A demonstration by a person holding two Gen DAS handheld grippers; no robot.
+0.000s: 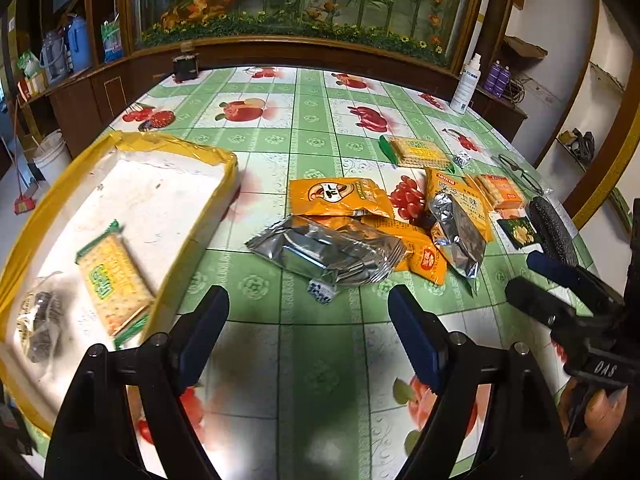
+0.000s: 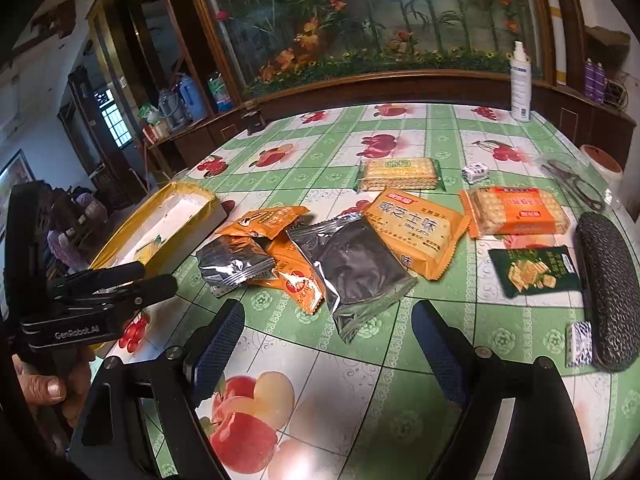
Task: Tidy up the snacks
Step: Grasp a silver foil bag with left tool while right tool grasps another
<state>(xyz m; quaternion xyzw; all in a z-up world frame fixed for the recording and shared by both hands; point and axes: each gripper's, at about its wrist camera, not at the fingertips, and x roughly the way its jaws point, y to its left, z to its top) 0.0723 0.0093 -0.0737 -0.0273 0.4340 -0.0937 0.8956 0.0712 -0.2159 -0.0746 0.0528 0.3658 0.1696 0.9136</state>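
On the fruit-print tablecloth (image 1: 312, 128), near the middle, lies a loose heap of snack packets; a yellow-rimmed tray (image 1: 188, 152) sits at the left with a green-trimmed cracker pack (image 1: 112, 276) and a clear-wrapped dark item (image 1: 40, 316) already inside. Left gripper (image 1: 308, 304) hangs above the cloth just near of the heap, jaws wide, nothing between them. Right gripper (image 2: 328, 320) likewise spread wide and empty, pointing at the heap from its near right. Nearest target for the left: a silver foil pouch (image 1: 328, 252), face down, lying partly over orange pouches (image 1: 340, 196). Judged light, puffed and crinkly, foil likely slick; contents probably brittle, so pinch a crimped end seam or across the flat body gently rather than squeezing the middle hard. A larger silver-backed pouch (image 2: 352, 264) overlaps an orange pack (image 2: 416, 232) printed with Chinese characters, seemingly a salty cheese flavour; smaller print not legible. Further right, an orange-banded cracker sleeve (image 2: 516, 212) and, at the far side, a second green-trimmed cracker sleeve (image 2: 400, 174): stiffer, blocky, best taken across the short width. A dark green sachet (image 2: 536, 272) shows cracker pictures, text too small. Small blue-and-white wrapped sweets (image 2: 580, 344) look fiddly. Gripper bodies read "GenRobot.AI" and "DAS". A dark textured case (image 2: 608, 292) and a white spray bottle (image 2: 520, 84) are not snacks.
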